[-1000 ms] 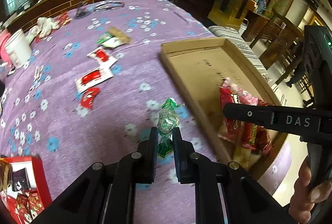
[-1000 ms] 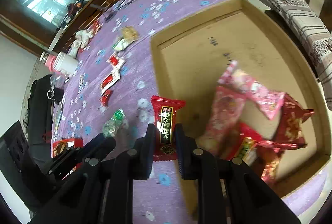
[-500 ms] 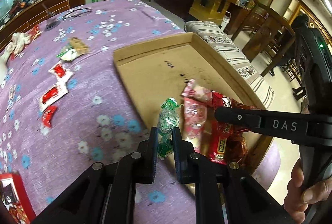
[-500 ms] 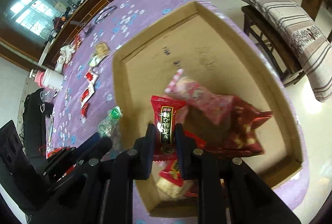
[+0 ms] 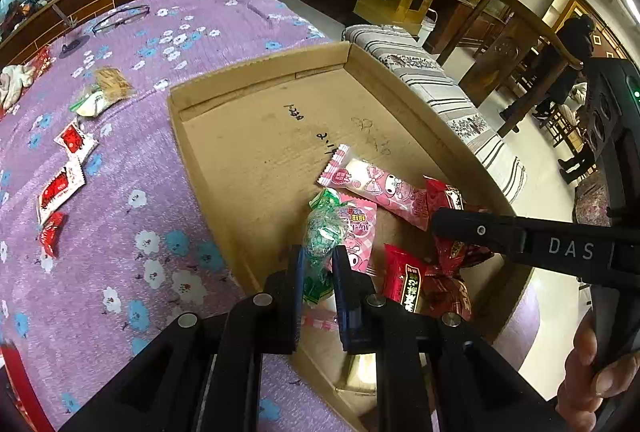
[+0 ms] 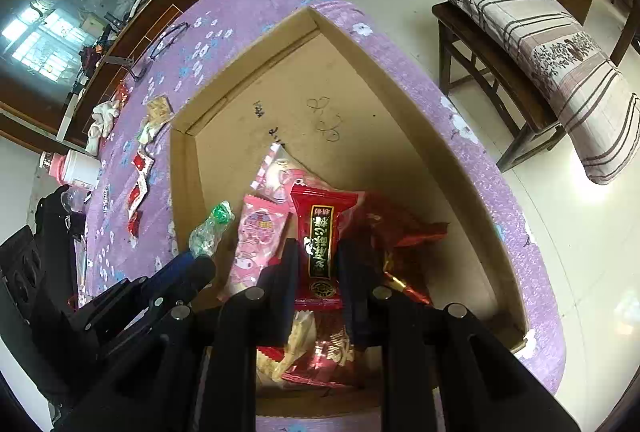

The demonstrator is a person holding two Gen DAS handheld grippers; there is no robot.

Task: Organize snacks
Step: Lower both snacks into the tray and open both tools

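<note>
A green-wrapped candy (image 5: 322, 232) sits pinched in the left gripper (image 5: 317, 272), held over the cardboard tray (image 5: 256, 83) – above the pink and red snack packets (image 5: 384, 187) piled there. The right gripper (image 6: 318, 264) clamps a red packet (image 6: 322, 232) over the same heap. More packets (image 5: 60, 183) lie well apart on the purple floral tablecloth (image 5: 132, 232).

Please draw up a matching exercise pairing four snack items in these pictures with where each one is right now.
Things:
1. green crinkly-wrapped candy
2. red packet with black label
3. long pink cartoon-print wrapper
4. small red-and-white sachet

Places:
A. lying on the purple flowered tablecloth
B. clamped in the right gripper
C. lying inside the shallow cardboard tray
D. clamped in the left gripper

Pairs: 1-D, 2-B, 3-C, 4-A
</note>
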